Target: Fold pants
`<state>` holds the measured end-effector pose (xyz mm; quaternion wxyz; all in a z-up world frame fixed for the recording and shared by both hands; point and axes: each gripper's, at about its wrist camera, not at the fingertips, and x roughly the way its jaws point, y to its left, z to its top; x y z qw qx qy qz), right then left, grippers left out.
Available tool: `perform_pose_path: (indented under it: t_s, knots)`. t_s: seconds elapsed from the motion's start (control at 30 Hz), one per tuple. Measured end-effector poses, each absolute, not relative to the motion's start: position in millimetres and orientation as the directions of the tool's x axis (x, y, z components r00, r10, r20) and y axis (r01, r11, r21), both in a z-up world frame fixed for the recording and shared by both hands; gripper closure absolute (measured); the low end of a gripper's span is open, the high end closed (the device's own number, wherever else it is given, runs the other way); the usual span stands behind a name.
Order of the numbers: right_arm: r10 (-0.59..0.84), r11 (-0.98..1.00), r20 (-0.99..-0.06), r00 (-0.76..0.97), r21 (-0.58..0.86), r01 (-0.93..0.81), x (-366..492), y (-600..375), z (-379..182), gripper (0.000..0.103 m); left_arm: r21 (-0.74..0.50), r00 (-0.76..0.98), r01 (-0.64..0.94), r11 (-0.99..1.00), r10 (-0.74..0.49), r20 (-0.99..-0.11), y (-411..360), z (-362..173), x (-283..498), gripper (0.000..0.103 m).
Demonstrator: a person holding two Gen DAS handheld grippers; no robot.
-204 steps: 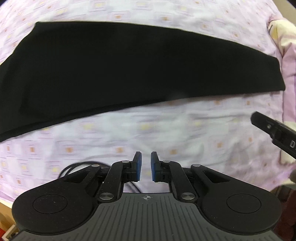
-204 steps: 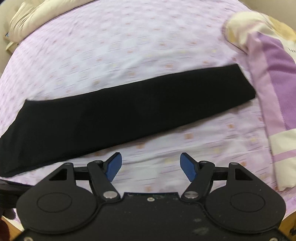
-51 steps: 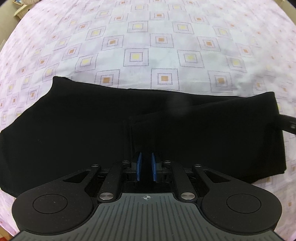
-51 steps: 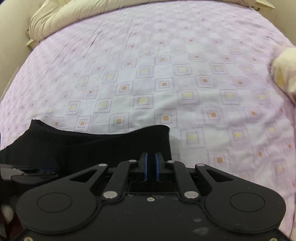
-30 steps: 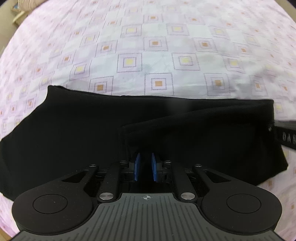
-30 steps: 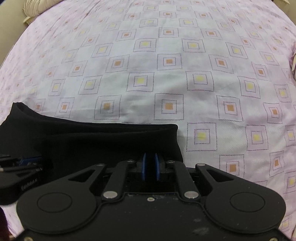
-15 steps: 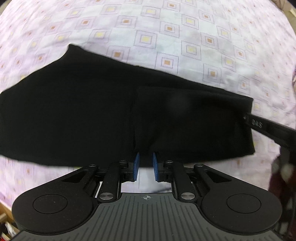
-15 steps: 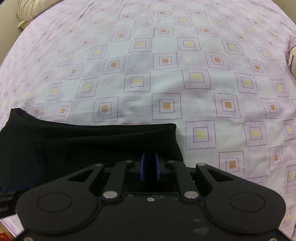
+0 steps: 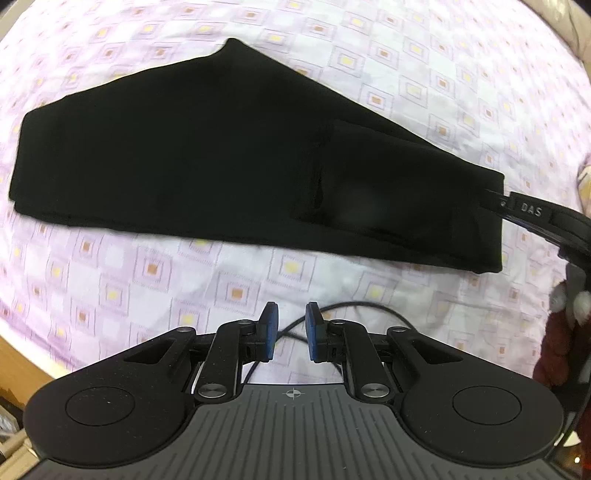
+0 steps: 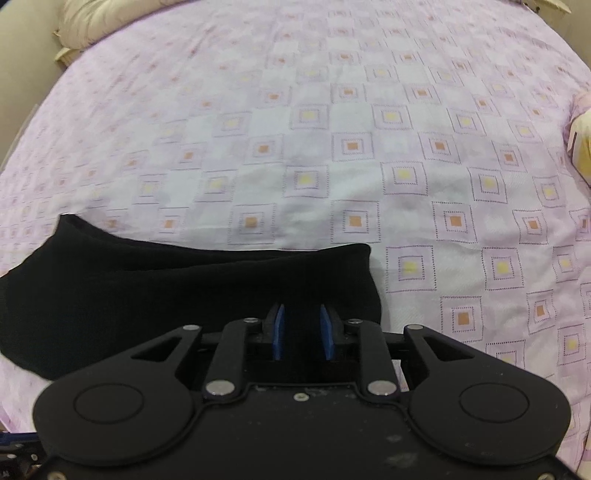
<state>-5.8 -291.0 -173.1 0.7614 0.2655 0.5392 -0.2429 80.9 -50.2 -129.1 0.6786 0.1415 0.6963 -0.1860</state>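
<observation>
The black pants [image 9: 221, 155] lie on the purple patterned bedsheet [image 9: 147, 266], with one end folded back over the right part. My left gripper [image 9: 290, 328] hangs over bare sheet, on the near side of the pants and clear of them. Its blue pads stand a little apart with nothing between them. In the right wrist view my right gripper [image 10: 300, 332] is at the folded end of the pants [image 10: 147, 295]. Its jaws are opening, and black cloth shows in the gap without being pressed. The left wrist view shows the right gripper [image 9: 532, 210] at the pants' right edge.
A cream pillow [image 10: 96, 22] lies at the bed's far left corner and a folded quilt [image 10: 581, 144] at the right edge. A black cable [image 9: 351, 306] crosses the sheet behind my left fingers. A dark red sleeve [image 9: 561, 350] is at the right, and the wooden bed edge [image 9: 14, 354] at the lower left.
My left gripper has risen and drawn back off the pants to bare sheet. The right gripper's pads, shut on the pants' end before, now stand apart.
</observation>
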Motion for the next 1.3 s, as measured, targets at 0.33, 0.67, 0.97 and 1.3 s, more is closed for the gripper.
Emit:
perform_pose_path:
  t_s: [0.33, 0.67, 0.97, 1.3]
  knots:
    - [-0.064, 0.792, -0.929, 0.365, 0.175, 0.585, -23, -247, -150, 0.075, -0.032, 0.071, 0.39, 0.92, -0.065, -0.995, -19, -122, 71, 0.088]
    - [-0.043, 0.799, -0.937, 0.346, 0.176, 0.575, -29, -206, -154, 0.074, -0.021, 0.181, 0.35, 0.936, -0.089, -0.979, 22, -125, 90, 0.088]
    - [-0.028, 0.803, -0.931, 0.364, 0.196, 0.563, 27, -157, -149, 0.073, -0.008, 0.203, 0.382, 0.924, -0.092, -0.975, 60, -132, 140, 0.088]
    - [-0.02, 0.824, -0.924, 0.381, 0.201, 0.53, 115, -109, -148, 0.072, 0.034, 0.238, 0.398, 0.917, -0.067, -0.969, 101, -155, 216, 0.088]
